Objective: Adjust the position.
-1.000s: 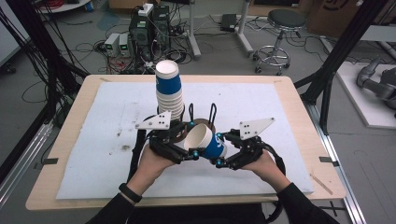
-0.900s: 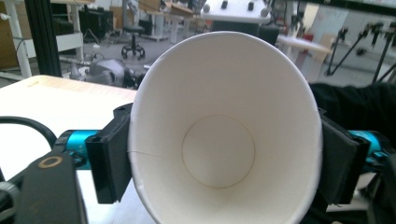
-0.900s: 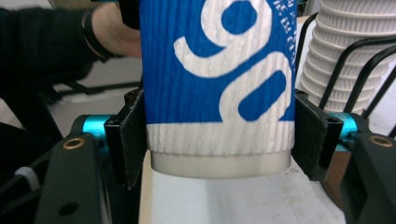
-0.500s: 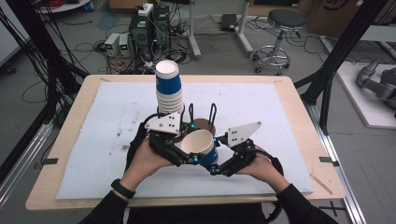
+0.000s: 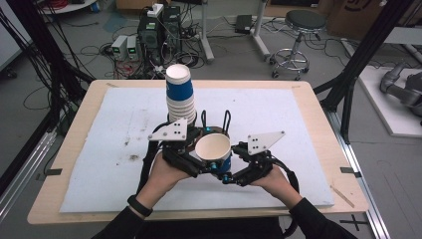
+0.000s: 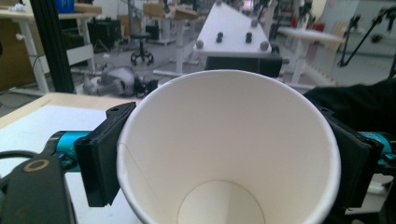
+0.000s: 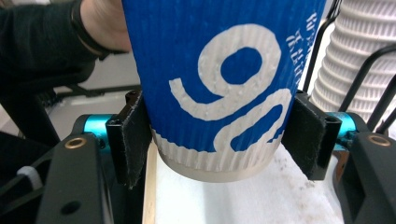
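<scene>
A blue paper cup point(image 5: 214, 148) with a white inside hangs above the white mat, between both grippers. My right gripper point(image 5: 234, 172) is shut on its ribbed lower part, and its jaws have just closed further. In the right gripper view both pads point(image 7: 135, 140) press the cup point(image 7: 219, 70) near its base. My left gripper point(image 5: 199, 162) reaches the cup from the left, and its jaws have just been opening. In the left gripper view the round, undented rim of the cup point(image 6: 224, 154) sits between the pads point(image 6: 100, 158), which stand close beside it.
A tall stack of cups point(image 5: 180, 97) stands just behind the left hand, with its ribbed white sides point(image 7: 359, 56) close to the held cup. Black wire loops point(image 5: 226, 119) rise behind the cup. The white mat point(image 5: 298, 124) covers the wooden table point(image 5: 343, 164).
The cup's mouth has turned from facing the near left to facing more upward. Both hands have stayed almost where they were, and the right gripper's plate has levelled a little.
</scene>
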Action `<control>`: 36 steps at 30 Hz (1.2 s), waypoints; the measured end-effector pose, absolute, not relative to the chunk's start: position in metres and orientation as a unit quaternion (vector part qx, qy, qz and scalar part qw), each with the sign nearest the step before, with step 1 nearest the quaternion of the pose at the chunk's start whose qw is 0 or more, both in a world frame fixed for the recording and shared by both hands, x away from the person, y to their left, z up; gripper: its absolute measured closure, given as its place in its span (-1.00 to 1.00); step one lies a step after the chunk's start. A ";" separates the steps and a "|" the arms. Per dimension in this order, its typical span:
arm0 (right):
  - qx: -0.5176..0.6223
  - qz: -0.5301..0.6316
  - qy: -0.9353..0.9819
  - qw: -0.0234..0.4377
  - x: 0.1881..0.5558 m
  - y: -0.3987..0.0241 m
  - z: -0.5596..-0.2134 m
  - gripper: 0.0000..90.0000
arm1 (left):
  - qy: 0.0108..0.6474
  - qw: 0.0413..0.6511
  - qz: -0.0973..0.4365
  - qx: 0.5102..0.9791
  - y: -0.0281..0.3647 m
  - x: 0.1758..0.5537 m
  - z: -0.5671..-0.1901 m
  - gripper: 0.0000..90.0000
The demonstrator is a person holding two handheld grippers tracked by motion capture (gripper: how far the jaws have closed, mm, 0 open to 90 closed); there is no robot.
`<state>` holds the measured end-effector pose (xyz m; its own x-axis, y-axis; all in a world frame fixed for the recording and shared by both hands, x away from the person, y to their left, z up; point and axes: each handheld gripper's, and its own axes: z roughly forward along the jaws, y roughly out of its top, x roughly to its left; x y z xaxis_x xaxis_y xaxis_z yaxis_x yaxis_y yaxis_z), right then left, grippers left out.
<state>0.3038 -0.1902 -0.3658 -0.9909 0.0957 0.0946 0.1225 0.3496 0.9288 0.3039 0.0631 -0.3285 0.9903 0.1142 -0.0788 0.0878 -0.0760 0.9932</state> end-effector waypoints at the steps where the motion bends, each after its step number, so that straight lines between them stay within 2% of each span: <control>1: -0.067 -0.569 -0.819 0.009 0.303 -0.190 -0.366 -0.31 | 0.069 0.680 0.009 0.730 0.063 0.304 -0.329 -0.66; 11: -0.066 -0.582 -0.811 0.002 0.302 -0.191 -0.367 -0.31 | 0.074 0.699 0.001 0.711 0.060 0.304 -0.333 -0.67; 28: -0.074 -0.596 -0.799 -0.003 0.303 -0.196 -0.366 -0.31 | 0.075 0.703 0.007 0.708 0.058 0.303 -0.336 -0.67; 36: -0.074 -0.597 -0.798 -0.001 0.302 -0.195 -0.368 -0.31 | 0.075 0.706 0.002 0.705 0.060 0.304 -0.335 -0.56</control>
